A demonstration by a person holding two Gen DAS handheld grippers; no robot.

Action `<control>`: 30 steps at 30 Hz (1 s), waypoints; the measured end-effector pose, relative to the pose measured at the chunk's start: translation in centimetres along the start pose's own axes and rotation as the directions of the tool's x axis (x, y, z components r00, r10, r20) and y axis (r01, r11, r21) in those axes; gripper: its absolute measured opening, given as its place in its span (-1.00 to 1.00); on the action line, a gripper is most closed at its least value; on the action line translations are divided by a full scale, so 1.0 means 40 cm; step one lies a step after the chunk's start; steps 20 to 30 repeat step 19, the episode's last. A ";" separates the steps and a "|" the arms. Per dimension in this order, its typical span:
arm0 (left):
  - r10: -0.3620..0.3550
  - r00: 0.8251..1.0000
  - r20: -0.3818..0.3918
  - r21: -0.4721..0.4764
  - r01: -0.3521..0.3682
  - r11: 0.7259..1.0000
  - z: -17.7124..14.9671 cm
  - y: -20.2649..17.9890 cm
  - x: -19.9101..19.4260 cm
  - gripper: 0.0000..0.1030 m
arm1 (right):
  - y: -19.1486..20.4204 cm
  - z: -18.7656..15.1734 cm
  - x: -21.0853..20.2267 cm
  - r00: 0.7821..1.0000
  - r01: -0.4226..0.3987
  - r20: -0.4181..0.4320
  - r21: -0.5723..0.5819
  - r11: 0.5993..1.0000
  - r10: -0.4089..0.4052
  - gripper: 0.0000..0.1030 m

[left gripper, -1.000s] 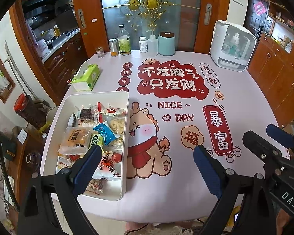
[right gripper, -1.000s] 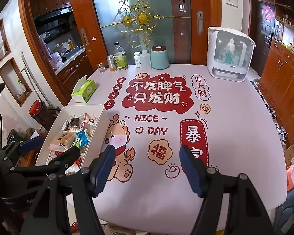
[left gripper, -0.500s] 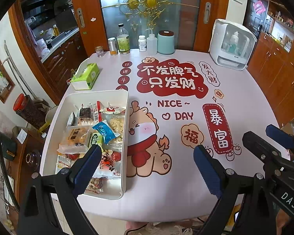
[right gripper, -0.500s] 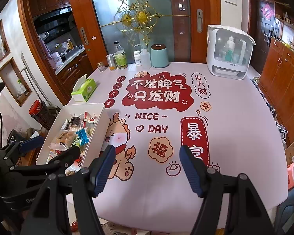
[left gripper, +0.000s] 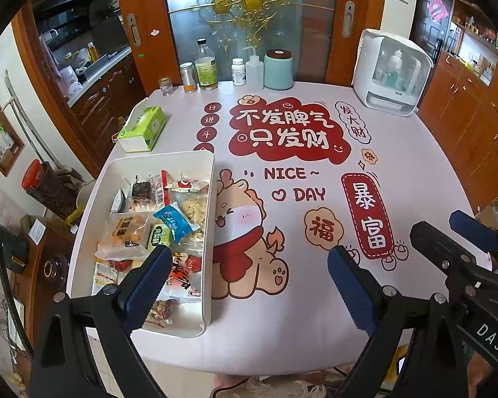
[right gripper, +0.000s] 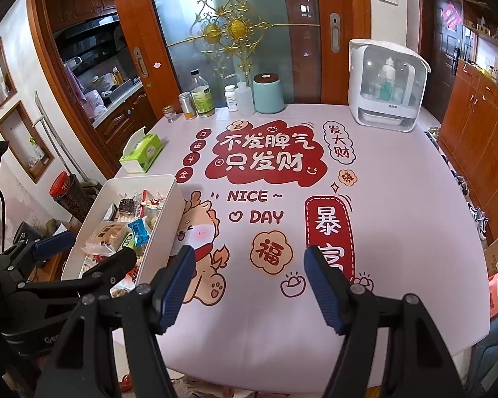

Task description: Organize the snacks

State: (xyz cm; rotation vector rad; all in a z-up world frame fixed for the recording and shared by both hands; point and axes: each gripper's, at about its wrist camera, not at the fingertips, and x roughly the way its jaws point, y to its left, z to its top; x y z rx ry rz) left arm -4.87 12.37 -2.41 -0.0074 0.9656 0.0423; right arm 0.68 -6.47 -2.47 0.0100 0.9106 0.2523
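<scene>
Nothing has moved since a second ago: our left gripper hangs wide and empty with the snacks in the bin at ten o'clock, long axis twelve-to-six, nearer than our equally wide, empty right gripper.

My left wrist camera sits above the near edge of the worktop, tilted down and looking across it toward the glass door at the far side, with the white bin close at lower left. My right wrist camera looks the same way from a spot further right, so that bin slides off toward the left edge. Both views share the printed cloth, the bottles by the door, the green tissue box and the white appliance. Each camera catches the other gripper at its side.
</scene>
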 end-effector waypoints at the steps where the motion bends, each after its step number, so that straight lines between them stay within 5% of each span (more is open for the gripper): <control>1: 0.001 1.000 0.002 0.000 -0.001 1.000 0.001 -0.001 -0.001 0.83 | -0.001 -0.003 0.000 1.000 0.000 0.000 0.002 1.000 0.000 0.33; 30: 0.004 1.000 0.000 0.002 -0.004 1.000 0.002 -0.002 0.000 0.83 | -0.007 -0.002 0.001 1.000 -0.004 0.000 0.005 1.000 0.004 0.33</control>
